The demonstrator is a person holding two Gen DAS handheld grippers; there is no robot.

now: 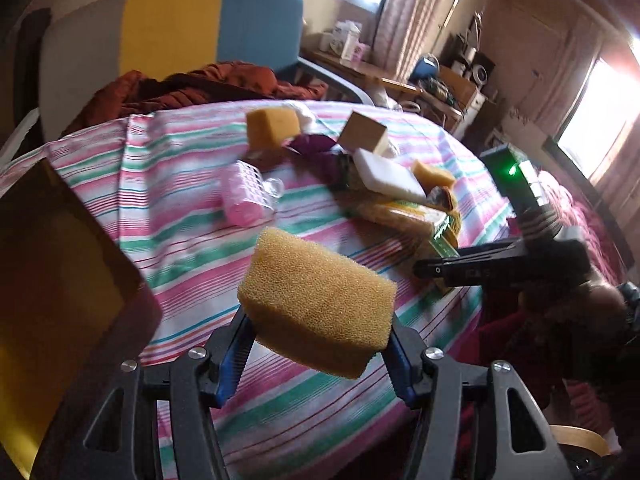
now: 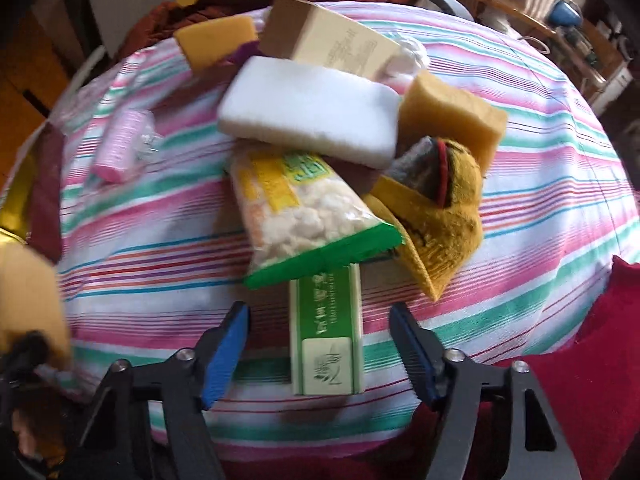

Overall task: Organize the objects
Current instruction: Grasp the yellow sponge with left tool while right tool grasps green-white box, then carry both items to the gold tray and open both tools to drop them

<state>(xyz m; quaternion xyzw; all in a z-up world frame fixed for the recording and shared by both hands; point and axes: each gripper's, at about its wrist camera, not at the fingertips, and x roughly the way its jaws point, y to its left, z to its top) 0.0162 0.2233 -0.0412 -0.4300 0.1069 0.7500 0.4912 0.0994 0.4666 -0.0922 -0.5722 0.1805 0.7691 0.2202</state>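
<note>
My left gripper (image 1: pixel 318 344) is shut on a yellow sponge (image 1: pixel 316 300) and holds it above the striped tablecloth (image 1: pixel 180 216). My right gripper (image 2: pixel 320 320) is open, its jaws on either side of a green and white box (image 2: pixel 326 332) that lies under a snack bag (image 2: pixel 296 212). Behind these lie a white sponge (image 2: pixel 308 114), a yellow sponge (image 2: pixel 452 114), a yellow plush toy (image 2: pixel 440 208), a cardboard box (image 2: pixel 324 40), another yellow sponge (image 2: pixel 218 40) and a pink roll (image 2: pixel 122 146). The right gripper also shows in the left wrist view (image 1: pixel 424 270).
A yellow and dark red box (image 1: pixel 52 292) stands at the table's left edge. A red cloth (image 2: pixel 600 340) lies at the table's near right. A chair with a yellow and blue back (image 1: pixel 200 24) and a red garment (image 1: pixel 200 88) stand behind the table.
</note>
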